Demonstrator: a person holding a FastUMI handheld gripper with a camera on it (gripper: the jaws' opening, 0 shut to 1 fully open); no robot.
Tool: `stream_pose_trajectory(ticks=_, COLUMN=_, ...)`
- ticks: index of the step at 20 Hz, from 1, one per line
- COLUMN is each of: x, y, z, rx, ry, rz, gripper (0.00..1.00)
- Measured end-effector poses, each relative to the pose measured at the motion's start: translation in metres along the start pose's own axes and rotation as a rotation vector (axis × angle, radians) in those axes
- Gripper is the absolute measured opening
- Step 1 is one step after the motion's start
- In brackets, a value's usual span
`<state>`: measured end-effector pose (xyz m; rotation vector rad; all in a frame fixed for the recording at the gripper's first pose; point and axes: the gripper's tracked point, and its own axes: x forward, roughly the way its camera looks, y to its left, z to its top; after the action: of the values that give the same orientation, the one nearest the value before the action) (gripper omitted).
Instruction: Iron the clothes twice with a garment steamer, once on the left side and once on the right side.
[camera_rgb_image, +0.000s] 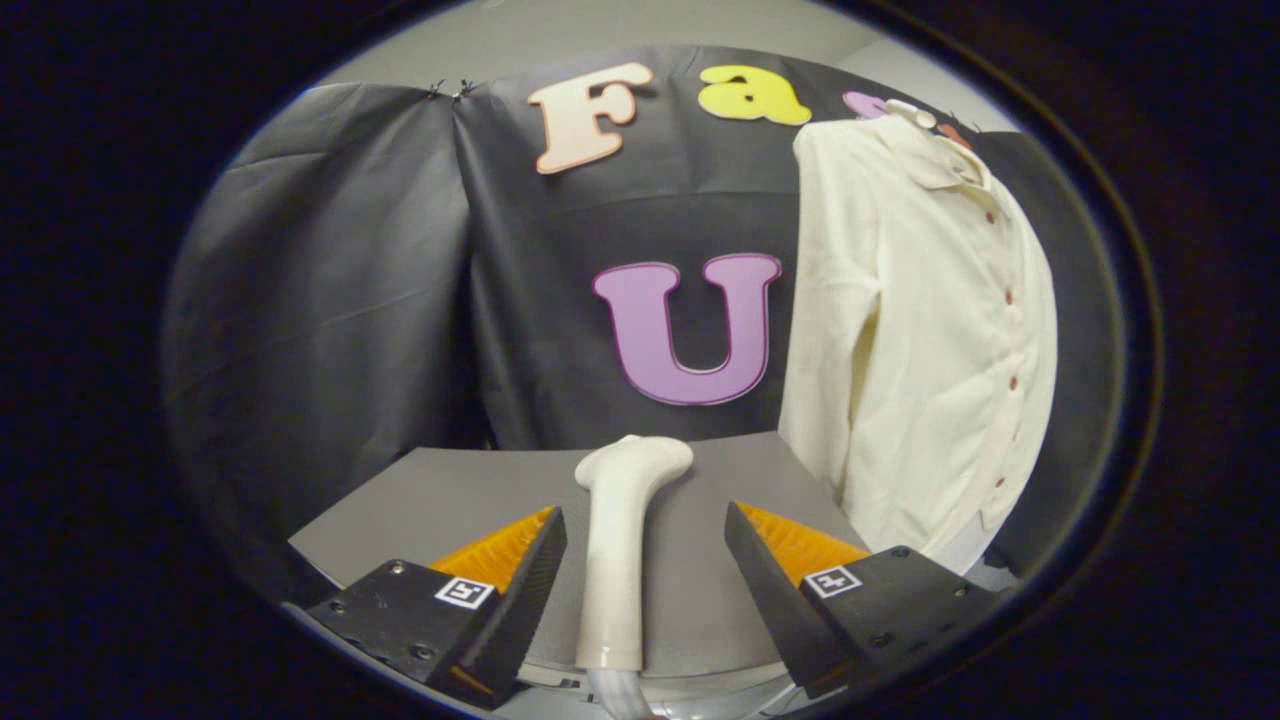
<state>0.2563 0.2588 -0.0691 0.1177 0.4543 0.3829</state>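
The gripper (645, 560) stands spread around a smooth, rigid steamer (615, 560); its slim handle looks the likeliest hold, shirt (920, 340) beyond.

Cream smooth-plastic garment steamer (618, 540), slight sheen, stands between the gripper (645, 560) fingers, w/ gaps both sides, no contact. Finger (500, 555) inner faces look ribbed, outer blocks matt. Cream woven-cloth shirt (920, 330), soft, matt, w/ small reddish buttons. Grey tabletop (450, 500) flat, matt, smooth. Black backdrop cloth (330, 300) creased, faint sheen.
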Motion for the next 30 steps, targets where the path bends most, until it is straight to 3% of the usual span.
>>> stream_pose_trajectory(ticks=6, x=0.045, y=0.011, z=-0.031, rx=0.012, ry=0.199, rz=0.033, gripper=0.97)
stream_pose_trajectory(ticks=11, x=0.063, y=0.022, z=-0.044, rx=0.013, ry=0.339, rz=0.094, gripper=0.91)
stream_pose_trajectory(ticks=15, x=0.071, y=0.020, z=-0.044, rx=0.060, ry=0.415, rz=0.046, gripper=0.82)
stream_pose_trajectory(ticks=18, x=0.087, y=0.024, z=-0.051, rx=0.081, ry=0.458, rz=0.034, gripper=0.60)
stream_pose_trajectory(ticks=19, x=0.074, y=0.019, z=-0.042, rx=0.045, ry=0.458, rz=0.047, gripper=0.53)
stream_pose_trajectory(ticks=24, x=0.073, y=0.023, z=-0.037, rx=0.045, ry=0.405, rz=0.049, gripper=0.50)
stream_pose_trajectory(ticks=28, x=0.066, y=0.025, z=-0.002, rx=0.049, ry=0.158, rz=0.174, gripper=0.48)
stream_pose_trajectory(ticks=30, x=0.061, y=0.022, z=0.012, rx=0.015, ry=0.026, rz=0.186, gripper=0.47)
